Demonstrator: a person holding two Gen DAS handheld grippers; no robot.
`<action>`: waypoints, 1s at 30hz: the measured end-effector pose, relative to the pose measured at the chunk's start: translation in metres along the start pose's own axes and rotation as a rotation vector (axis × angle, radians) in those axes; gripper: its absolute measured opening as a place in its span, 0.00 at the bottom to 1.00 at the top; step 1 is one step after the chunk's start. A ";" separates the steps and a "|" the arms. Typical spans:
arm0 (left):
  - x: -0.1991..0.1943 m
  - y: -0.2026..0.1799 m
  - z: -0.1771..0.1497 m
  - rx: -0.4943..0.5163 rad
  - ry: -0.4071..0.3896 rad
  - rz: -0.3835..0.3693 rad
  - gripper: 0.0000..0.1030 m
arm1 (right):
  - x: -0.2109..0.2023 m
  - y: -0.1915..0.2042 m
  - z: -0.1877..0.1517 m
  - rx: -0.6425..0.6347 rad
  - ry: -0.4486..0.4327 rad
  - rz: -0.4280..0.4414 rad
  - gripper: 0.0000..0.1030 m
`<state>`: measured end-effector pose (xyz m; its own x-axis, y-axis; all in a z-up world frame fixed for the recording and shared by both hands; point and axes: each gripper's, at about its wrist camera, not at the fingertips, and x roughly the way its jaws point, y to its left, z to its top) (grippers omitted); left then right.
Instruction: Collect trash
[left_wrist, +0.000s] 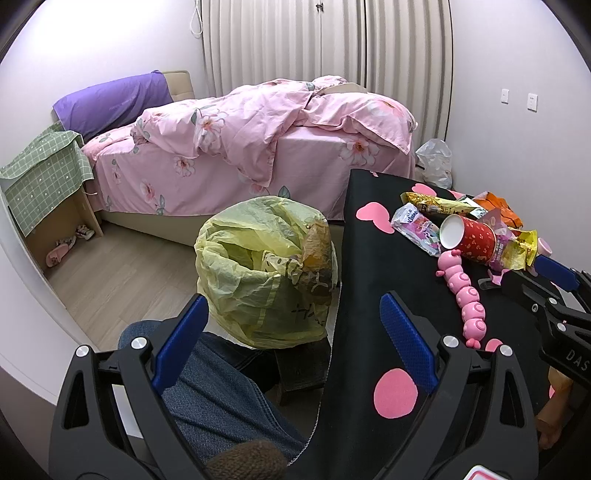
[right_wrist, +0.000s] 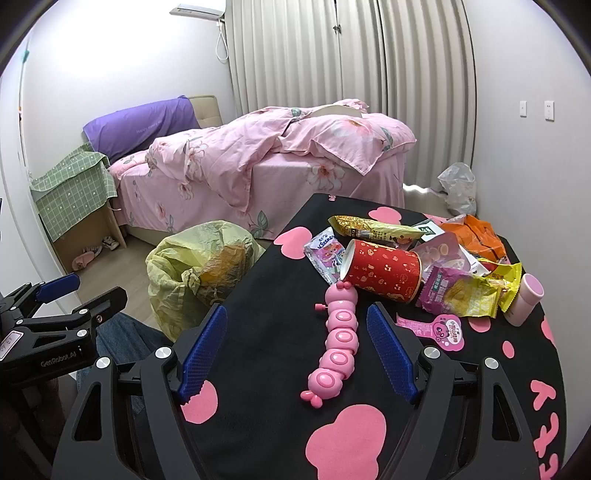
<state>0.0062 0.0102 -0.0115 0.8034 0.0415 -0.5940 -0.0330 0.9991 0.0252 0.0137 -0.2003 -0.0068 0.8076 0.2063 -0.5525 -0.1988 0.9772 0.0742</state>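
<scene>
A bed (right_wrist: 258, 173) with rumpled pink flowered covers fills the back of the room, a purple pillow (right_wrist: 140, 125) at its head. Nearer stands a table (right_wrist: 280, 295) under a black cloth with pink shapes. On the floor just beside the table's left edge sits a bin lined with a yellow-green bag (left_wrist: 266, 273), its mouth open and crumpled wrappers inside.

The trash lies heaped on the far right part of the table: a red paper cup (right_wrist: 384, 271) on its side, a long gold wrapper (right_wrist: 376, 229) behind it, a tissue pack (right_wrist: 327, 254) to its left, an orange bag (right_wrist: 476, 236) and a yellow-and-pink snack packet (right_wrist: 461, 291) to its right. A pink caterpillar toy (right_wrist: 338, 336) stretches from the cup toward the camera.

The right gripper (right_wrist: 297, 350) hovers over the table, spread wide and empty, the toy lying between its fingers. The left gripper (left_wrist: 295, 343) is likewise spread and empty, held over the table's edge near the bin.
</scene>
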 end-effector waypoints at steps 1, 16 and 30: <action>0.000 0.000 0.000 -0.003 0.001 0.000 0.87 | 0.000 0.000 0.000 0.000 0.000 0.001 0.73; 0.011 -0.006 0.002 0.016 -0.006 -0.026 0.87 | 0.003 -0.018 0.000 0.002 0.012 -0.050 0.73; 0.083 -0.075 0.036 0.131 0.013 -0.354 0.90 | 0.005 -0.144 -0.009 0.091 0.024 -0.243 0.73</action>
<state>0.0966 -0.0610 -0.0333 0.7441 -0.3054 -0.5942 0.3226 0.9431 -0.0808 0.0417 -0.3404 -0.0274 0.8121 -0.0348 -0.5824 0.0506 0.9987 0.0108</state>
